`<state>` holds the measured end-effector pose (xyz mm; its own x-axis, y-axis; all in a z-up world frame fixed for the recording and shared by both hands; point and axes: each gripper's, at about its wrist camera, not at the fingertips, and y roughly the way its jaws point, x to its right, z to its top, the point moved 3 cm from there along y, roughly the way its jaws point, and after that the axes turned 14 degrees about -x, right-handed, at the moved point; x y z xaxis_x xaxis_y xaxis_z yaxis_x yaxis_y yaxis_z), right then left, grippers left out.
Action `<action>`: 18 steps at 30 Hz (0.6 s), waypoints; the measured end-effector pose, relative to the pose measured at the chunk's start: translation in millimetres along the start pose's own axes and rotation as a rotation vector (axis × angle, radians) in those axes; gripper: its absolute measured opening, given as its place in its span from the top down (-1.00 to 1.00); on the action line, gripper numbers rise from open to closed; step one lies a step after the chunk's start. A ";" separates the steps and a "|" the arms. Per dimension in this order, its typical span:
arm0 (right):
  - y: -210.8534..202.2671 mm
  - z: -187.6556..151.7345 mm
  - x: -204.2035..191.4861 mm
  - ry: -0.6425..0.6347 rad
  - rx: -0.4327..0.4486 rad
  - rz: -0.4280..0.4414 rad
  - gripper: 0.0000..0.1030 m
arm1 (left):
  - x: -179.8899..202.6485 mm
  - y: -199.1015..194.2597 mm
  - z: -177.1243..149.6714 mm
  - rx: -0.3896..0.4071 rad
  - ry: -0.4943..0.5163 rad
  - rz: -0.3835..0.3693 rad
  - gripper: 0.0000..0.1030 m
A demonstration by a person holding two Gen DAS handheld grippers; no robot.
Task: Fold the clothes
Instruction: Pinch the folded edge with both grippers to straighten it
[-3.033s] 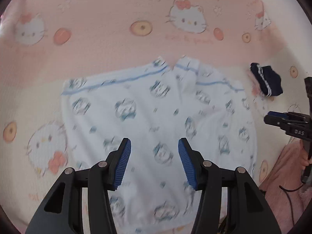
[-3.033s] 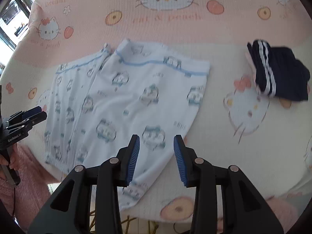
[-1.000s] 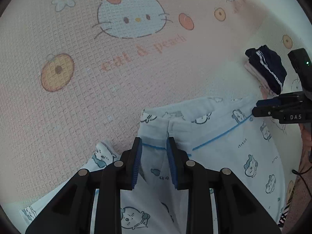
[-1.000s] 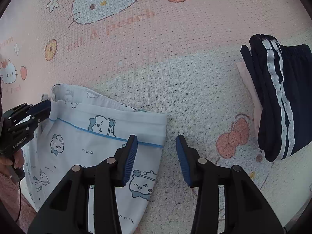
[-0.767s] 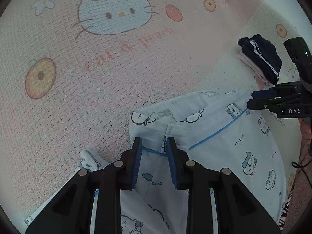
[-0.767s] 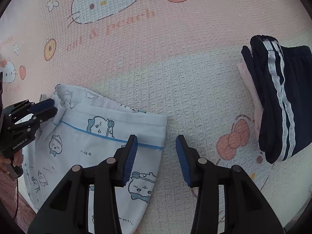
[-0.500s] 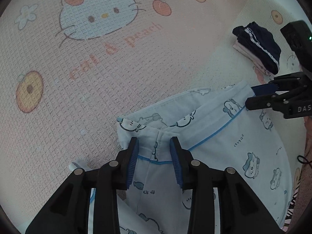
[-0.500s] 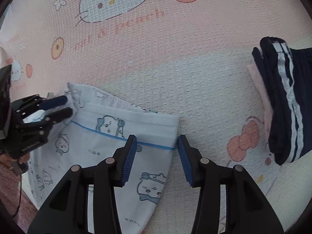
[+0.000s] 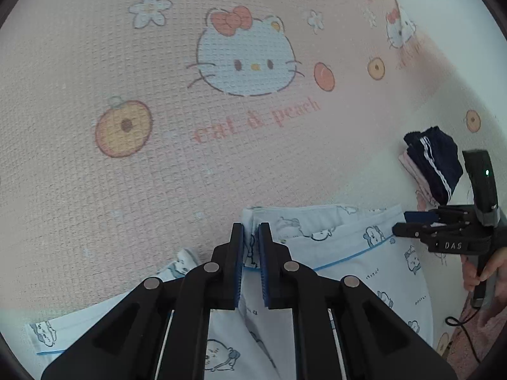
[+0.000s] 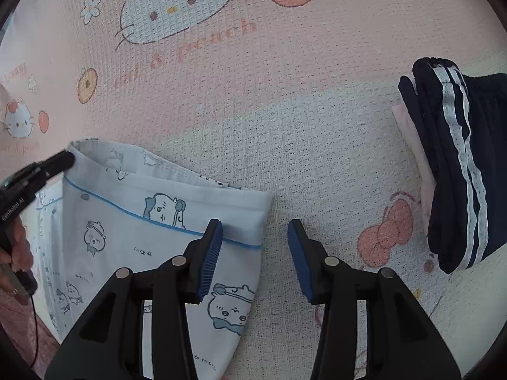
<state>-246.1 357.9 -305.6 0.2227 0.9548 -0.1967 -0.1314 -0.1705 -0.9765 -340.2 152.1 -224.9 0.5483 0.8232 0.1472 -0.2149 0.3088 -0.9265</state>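
- On the pink cartoon-cat bedspread (image 9: 158, 190) lies the pale blue printed garment (image 10: 133, 234), its blue-piped hem turned toward the top of both views.
- Left gripper (image 9: 251, 237): its fingers have just been closing and now pinch the hem's left corner, cloth gathered between the blue pads.
- Right gripper (image 10: 255, 237): fingers stand moderately apart, straddling the hem's right corner without pressing it.
- Folded navy shorts (image 10: 456, 171) with white stripes rest well apart to the right.
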 end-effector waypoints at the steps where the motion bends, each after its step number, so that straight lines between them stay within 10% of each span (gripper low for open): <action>1: 0.2 -0.2 -1.2 -0.002 0.000 -0.007 0.15 | -6.0 -1.2 1.6 -0.001 -0.010 0.020 0.82; 14: 13.1 19.4 -42.4 -0.175 0.039 0.039 0.09 | -40.2 9.7 -13.9 -0.044 -0.074 0.067 0.82; 16: 16.6 18.6 -55.9 -0.248 0.075 -0.037 0.38 | -40.3 8.7 -9.4 -0.033 -0.076 0.055 0.82; 17: 16.4 19.4 -57.2 -0.252 0.083 -0.027 0.91 | -38.2 7.6 -5.1 -0.019 -0.067 0.048 0.82; 18: 15.8 20.6 -57.2 -0.246 0.091 -0.004 0.90 | -35.4 6.5 -0.1 -0.001 -0.055 0.043 0.82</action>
<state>-280.9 305.6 -307.9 -0.0168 0.9878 -0.1550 -0.2203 -0.1549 -0.9631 -360.9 124.9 -236.1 0.4930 0.8609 0.1256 -0.2364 0.2715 -0.9330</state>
